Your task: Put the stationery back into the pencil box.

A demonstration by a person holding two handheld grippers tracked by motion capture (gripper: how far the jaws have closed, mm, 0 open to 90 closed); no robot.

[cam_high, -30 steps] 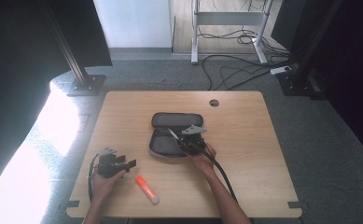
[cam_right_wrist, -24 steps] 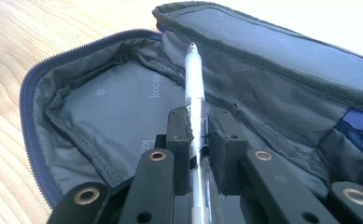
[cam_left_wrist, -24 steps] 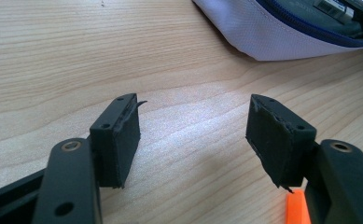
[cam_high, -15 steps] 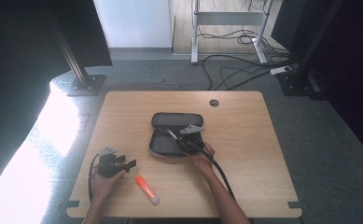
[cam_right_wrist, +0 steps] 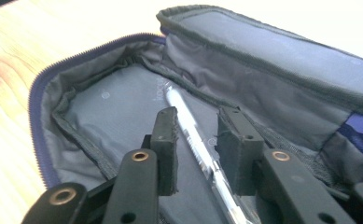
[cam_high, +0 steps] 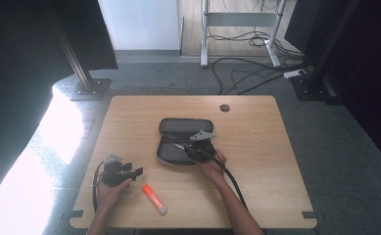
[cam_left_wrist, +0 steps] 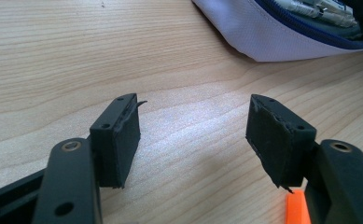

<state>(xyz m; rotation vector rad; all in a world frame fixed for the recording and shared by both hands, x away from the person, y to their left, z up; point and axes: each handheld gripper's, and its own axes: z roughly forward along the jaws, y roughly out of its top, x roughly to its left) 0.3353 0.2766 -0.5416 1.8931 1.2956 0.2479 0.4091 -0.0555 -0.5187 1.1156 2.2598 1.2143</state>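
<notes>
At table centre: an open grey pencil case (cam_high: 184,133) lies unzipped, lid folded back toward the upper part of the high view.
Right gripper (cam_high: 194,152): inside the case mouth; its jaws have just been opening and now stand a little apart with a white pen (cam_right_wrist: 194,140) lying between them on the lining, pads clear of it.
Pen's place: in the case's lower half, slanting from middle to bottom right in the right gripper view.
Left gripper (cam_high: 129,172): lower left of the high view, resting on the wooden table (cam_high: 266,147), jaws wide apart and holding nothing.
Glue stick (cam_high: 154,198): orange and white, lying just right of the left gripper, near the bottom edge.
Step in hand: by my reading, dropping the pen into the case.
Next move: likely lifting the right gripper straight out without dragging the pen, then fetching the glue stick.
</notes>
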